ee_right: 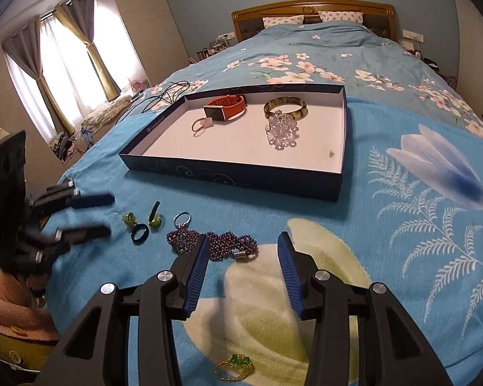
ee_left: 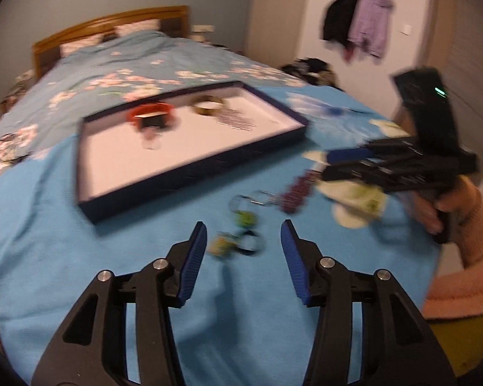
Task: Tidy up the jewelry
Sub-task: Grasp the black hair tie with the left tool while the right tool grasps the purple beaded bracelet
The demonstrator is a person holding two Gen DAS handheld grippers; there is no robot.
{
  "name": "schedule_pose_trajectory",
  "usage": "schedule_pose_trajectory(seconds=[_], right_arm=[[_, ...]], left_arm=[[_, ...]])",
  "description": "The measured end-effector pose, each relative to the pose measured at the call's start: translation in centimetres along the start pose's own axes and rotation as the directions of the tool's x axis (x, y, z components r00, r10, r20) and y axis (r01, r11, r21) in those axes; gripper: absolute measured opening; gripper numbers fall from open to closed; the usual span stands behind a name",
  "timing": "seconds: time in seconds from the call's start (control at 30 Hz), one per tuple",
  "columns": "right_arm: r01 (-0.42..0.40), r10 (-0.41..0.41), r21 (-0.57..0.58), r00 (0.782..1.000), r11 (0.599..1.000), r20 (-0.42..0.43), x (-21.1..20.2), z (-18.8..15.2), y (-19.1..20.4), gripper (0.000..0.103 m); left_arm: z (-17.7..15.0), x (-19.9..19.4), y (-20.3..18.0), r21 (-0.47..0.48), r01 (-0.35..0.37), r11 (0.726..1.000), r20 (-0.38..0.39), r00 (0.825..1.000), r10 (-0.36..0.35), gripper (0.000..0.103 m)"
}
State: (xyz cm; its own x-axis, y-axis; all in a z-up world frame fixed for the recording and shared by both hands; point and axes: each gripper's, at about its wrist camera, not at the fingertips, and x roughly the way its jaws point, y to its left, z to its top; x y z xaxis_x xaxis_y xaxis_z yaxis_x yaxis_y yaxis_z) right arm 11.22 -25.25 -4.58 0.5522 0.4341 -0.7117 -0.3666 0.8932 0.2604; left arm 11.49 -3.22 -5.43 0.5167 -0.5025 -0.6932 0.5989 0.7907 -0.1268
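Observation:
A dark blue tray (ee_right: pixel 228 177) with a white floor lies on the bed and holds an orange watch (ee_right: pixel 226 106), a pink ring (ee_right: pixel 200 125), a horn bangle (ee_right: pixel 285 106) and a clear bead bracelet (ee_right: pixel 281 132). In front of it lie a purple bead bracelet (ee_right: pixel 214 241), a silver ring (ee_right: pixel 181 218), a dark ring (ee_right: pixel 140 234) and two green pieces (ee_right: pixel 129 218). A green-gold ring (ee_right: pixel 235 366) lies nearest. My right gripper (ee_right: pixel 241 241) is open just before the purple bracelet. My left gripper (ee_left: pixel 244 230) is open over the dark ring (ee_left: pixel 249 243). The tray (ee_left: pixel 190 173) shows blurred there.
The bed is covered by a blue blanket (ee_right: pixel 402 225) with flower prints; a wooden headboard (ee_right: pixel 312 9) is at the far end. Cables (ee_right: pixel 164 96) lie left of the tray. Clothes (ee_left: pixel 357 22) hang on the wall. Curtains (ee_right: pixel 64 64) cover a window at left.

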Motion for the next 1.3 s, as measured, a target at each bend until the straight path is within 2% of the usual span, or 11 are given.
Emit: schedule_pose_trajectory(seconds=[0.1, 0.27, 0.57, 0.73, 0.83, 0.9, 1.0, 1.13, 1.2, 1.23, 1.3], right_arm=[[-0.006, 0.006, -0.001, 1.0, 1.0, 0.005, -0.2, -0.1, 0.1, 0.042], [-0.006, 0.006, -0.008, 1.0, 1.0, -0.001, -0.1, -0.4, 0.4, 0.044], [-0.006, 0.006, -0.005, 1.0, 1.0, -0.018, 0.5, -0.5, 0.6, 0.046], [0.0, -0.001, -0.016, 0.999, 1.0, -0.04, 1.2, -0.3, 1.1, 0.046], [0.004, -0.005, -0.026, 0.999, 1.0, -0.049, 1.6, -0.2, 1.3, 0.045], [0.014, -0.015, -0.031, 0.999, 0.999, -0.052, 1.6, -0.2, 1.4, 0.042], [0.033, -0.035, -0.031, 0.998, 0.999, -0.054, 1.7, -0.2, 1.3, 0.032], [0.051, -0.053, -0.025, 0.997, 0.998, -0.056, 1.6, -0.1, 0.9, 0.012], [0.048, -0.049, -0.018, 0.997, 0.999, -0.055, 1.6, -0.1, 0.7, 0.01], [0.05, -0.051, -0.018, 0.997, 0.999, -0.053, 1.6, -0.1, 0.7, 0.003], [0.048, -0.049, -0.018, 0.998, 0.999, -0.048, 1.5, -0.2, 0.7, 0.003]], left_arm=[[-0.4, 0.7, -1.1, 0.007, 0.045, 0.999, -0.039, 0.998, -0.044, 0.043], [-0.6, 2.4, -0.7, -0.036, 0.012, 0.999, -0.095, 0.995, -0.016, 0.042], [0.3, 3.7, 0.0, -0.039, -0.02, 0.999, -0.112, 0.994, 0.016, 0.041], [0.4, 3.9, -0.3, -0.022, -0.05, 0.999, -0.115, 0.992, 0.047, 0.025], [0.4, 3.8, -0.2, -0.029, -0.055, 0.998, -0.113, 0.992, 0.052, 0.022], [0.3, 3.7, -0.3, -0.026, -0.058, 0.998, -0.111, 0.992, 0.055, 0.022], [0.2, 3.6, -0.4, -0.028, -0.061, 0.998, -0.107, 0.993, 0.057, 0.022], [0.1, 3.3, -0.2, -0.044, -0.058, 0.997, -0.102, 0.993, 0.053, 0.022], [0.0, 3.3, -0.2, -0.05, -0.055, 0.997, -0.099, 0.994, 0.05, 0.022], [0.0, 3.2, -0.1, -0.055, -0.054, 0.997, -0.098, 0.994, 0.049, 0.022], [-0.1, 3.2, 0.0, -0.061, -0.052, 0.997, -0.096, 0.994, 0.046, 0.022]])
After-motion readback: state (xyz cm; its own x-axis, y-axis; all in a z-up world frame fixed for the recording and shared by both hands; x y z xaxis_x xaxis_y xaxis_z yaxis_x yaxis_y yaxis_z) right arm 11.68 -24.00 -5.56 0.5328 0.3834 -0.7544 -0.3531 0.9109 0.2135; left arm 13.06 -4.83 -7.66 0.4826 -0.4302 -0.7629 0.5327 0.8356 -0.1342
